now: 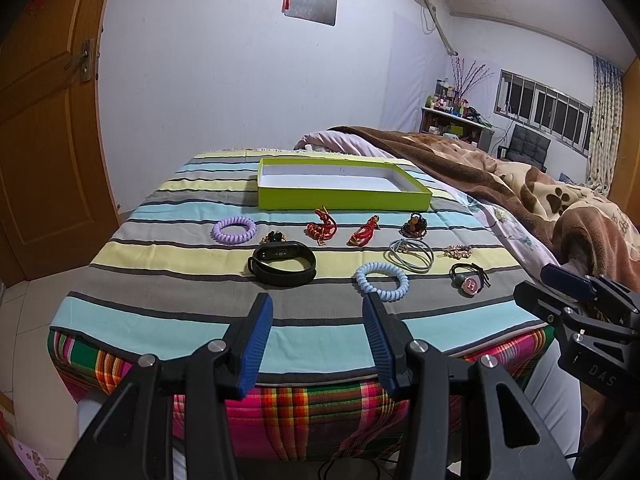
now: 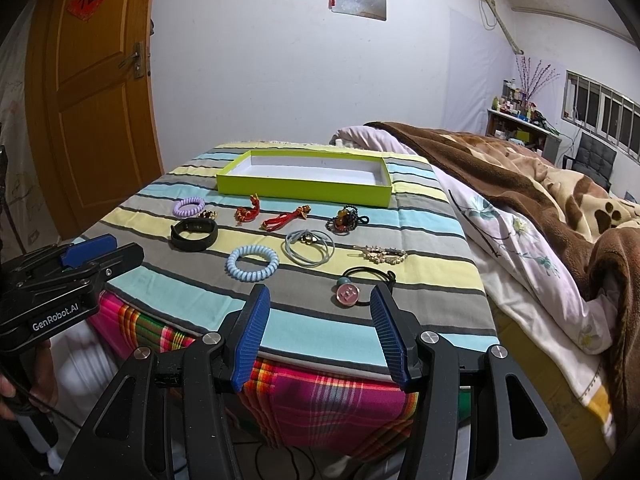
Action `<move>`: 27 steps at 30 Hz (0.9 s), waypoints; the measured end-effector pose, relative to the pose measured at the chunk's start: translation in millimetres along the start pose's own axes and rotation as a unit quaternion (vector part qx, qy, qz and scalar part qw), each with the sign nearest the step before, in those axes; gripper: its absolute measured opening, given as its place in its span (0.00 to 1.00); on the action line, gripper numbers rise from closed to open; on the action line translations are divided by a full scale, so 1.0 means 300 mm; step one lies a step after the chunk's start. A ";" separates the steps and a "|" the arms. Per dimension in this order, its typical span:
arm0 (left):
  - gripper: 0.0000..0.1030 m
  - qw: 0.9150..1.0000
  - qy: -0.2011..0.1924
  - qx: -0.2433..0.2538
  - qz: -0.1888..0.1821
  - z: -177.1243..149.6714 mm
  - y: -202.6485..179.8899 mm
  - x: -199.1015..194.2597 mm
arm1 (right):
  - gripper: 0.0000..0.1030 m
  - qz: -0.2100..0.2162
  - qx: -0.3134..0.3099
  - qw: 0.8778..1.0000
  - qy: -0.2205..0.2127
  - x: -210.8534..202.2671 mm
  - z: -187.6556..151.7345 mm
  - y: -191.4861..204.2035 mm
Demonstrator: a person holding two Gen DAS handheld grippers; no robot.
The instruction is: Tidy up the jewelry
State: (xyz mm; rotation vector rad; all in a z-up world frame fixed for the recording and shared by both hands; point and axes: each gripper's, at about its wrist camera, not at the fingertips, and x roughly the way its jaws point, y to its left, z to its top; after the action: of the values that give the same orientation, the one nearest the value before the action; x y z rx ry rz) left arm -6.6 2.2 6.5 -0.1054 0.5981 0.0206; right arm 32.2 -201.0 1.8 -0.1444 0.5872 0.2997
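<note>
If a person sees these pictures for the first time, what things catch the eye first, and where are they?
The lime-green tray stands out first, lying empty at the far end of the striped cloth. In front of it the jewelry is scattered, with the black band and the blue coil tie nearest. Both grippers, left and right, hang open at the near edge, holding nothing.

Both wrist cameras sit just off the near edge of the striped-cloth bench [image 1: 168,280], facing across it toward the white wall. The left view is centred on the black wristband [image 1: 282,266], the right view further right near the pink-charm hair tie [image 2: 349,294]. Both share the shallow lime-green cardboard tray [image 1: 344,199] and each other's tool
</note>
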 end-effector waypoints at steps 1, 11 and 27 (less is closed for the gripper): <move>0.47 1.000 -0.001 0.000 0.000 0.001 -0.001 -0.002 | 0.51 0.000 0.000 1.000 0.000 0.000 0.000 0.000; 0.47 1.000 0.000 0.000 0.000 0.004 -0.003 -0.005 | 0.51 0.000 0.000 1.000 0.000 0.000 0.000 0.001; 0.47 1.000 0.011 -0.007 -0.003 0.013 0.013 0.055 | 0.51 -0.001 0.004 1.000 0.014 0.058 0.005 -0.017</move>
State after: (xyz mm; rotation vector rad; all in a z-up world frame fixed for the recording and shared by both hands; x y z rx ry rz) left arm 9.1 6.4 0.1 -0.1216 0.6192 0.0183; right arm 48.2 -201.3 -6.6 -0.1424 0.6156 0.2946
